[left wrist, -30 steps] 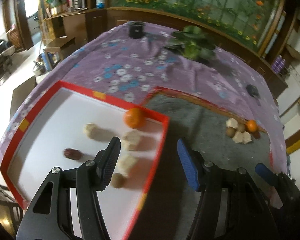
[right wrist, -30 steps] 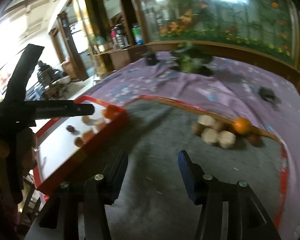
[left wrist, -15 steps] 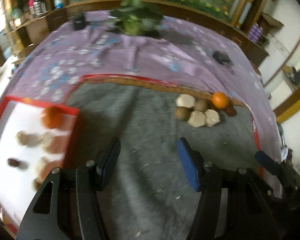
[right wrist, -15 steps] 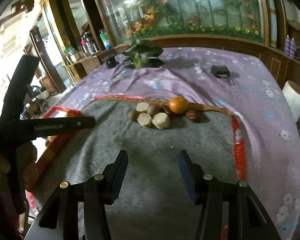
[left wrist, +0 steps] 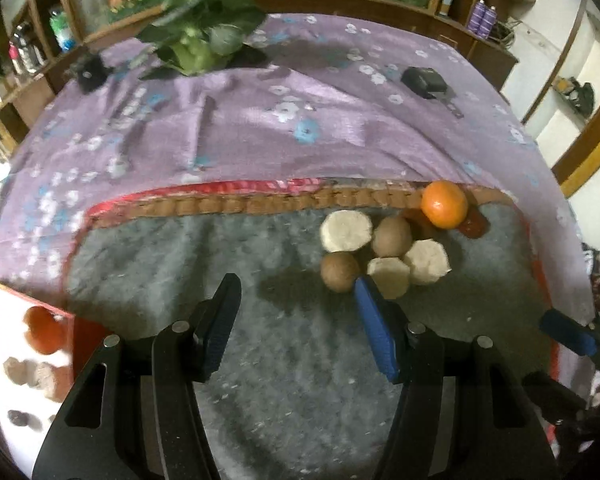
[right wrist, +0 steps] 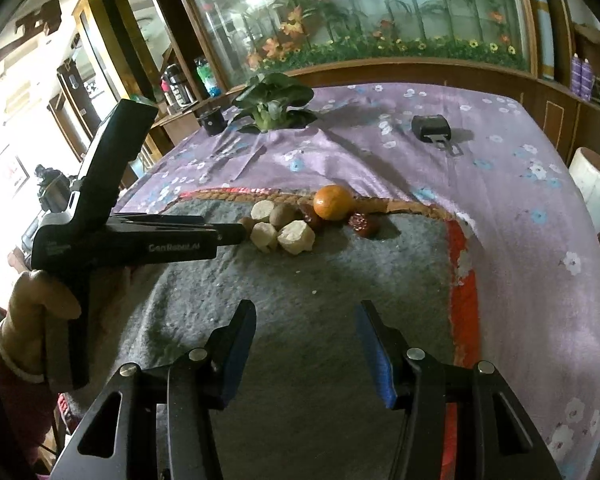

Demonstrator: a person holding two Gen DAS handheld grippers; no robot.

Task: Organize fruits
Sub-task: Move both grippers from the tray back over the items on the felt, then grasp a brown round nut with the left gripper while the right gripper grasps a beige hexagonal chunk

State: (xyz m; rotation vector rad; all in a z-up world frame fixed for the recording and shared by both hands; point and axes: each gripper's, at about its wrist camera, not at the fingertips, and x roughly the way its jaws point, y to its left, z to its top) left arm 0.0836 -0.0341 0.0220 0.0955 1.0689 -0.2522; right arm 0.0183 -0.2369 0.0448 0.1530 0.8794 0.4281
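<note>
I am holding my left tongs (left wrist: 296, 300) wide open and empty just short of the fruit pile (left wrist: 384, 248), and my right tongs (right wrist: 306, 328) are gaping empty too, further back over the grey mat (right wrist: 320, 272). The pile is sitting at the mat's far edge with an orange (left wrist: 444, 204) behind it. The mat is lying on a purple floral cloth (left wrist: 260, 128), a red-rimmed tray (left wrist: 4, 360) of fruit is showing at my left, and a plant (right wrist: 274, 100) is standing before a glass cabinet (right wrist: 360, 12).

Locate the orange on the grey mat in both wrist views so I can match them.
Left wrist: the orange sits right of centre, at the far edge of the grey mat, behind the pale fruit chunks.
Right wrist: the orange sits near the middle, at the same far mat edge.
Shared landmark: the black box on the purple cloth beyond it.
</note>
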